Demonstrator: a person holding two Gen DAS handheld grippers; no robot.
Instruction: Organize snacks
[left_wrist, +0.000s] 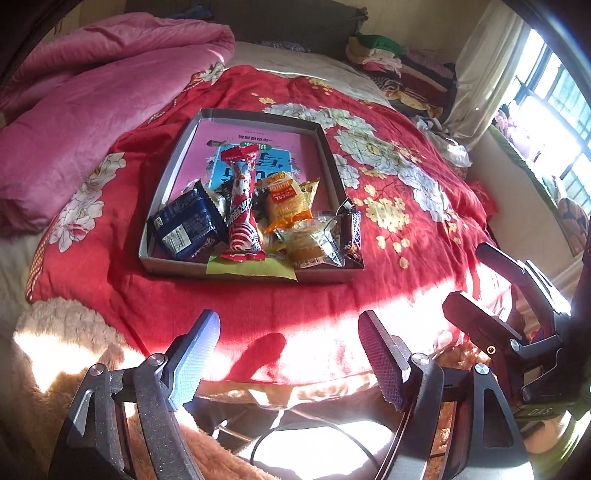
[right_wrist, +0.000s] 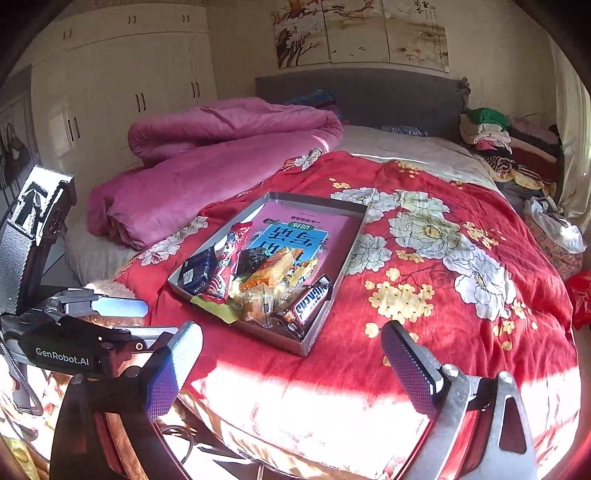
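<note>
A shallow grey cardboard tray (left_wrist: 173, 170) (right_wrist: 354, 236) lies on the red flowered bedspread and holds several snacks over a pink book. In it are a dark blue biscuit pack (left_wrist: 186, 225) (right_wrist: 197, 271), a long red-and-white candy pack (left_wrist: 242, 206) (right_wrist: 227, 264), an orange packet (left_wrist: 288, 201) (right_wrist: 271, 271), a clear-wrapped cake (left_wrist: 314, 242) and a Snickers bar (left_wrist: 351, 230) (right_wrist: 310, 301). My left gripper (left_wrist: 288, 354) is open and empty, near the bed's front edge, short of the tray. My right gripper (right_wrist: 291, 354) is open and empty, also short of the tray.
A pink quilt (left_wrist: 92, 107) (right_wrist: 207, 155) is bunched at the back left. Folded clothes (left_wrist: 399, 62) (right_wrist: 509, 140) are piled by the headboard at the right. A window (left_wrist: 554, 110) is at the right. A fluffy beige blanket (left_wrist: 66, 354) lies at the bed's near left.
</note>
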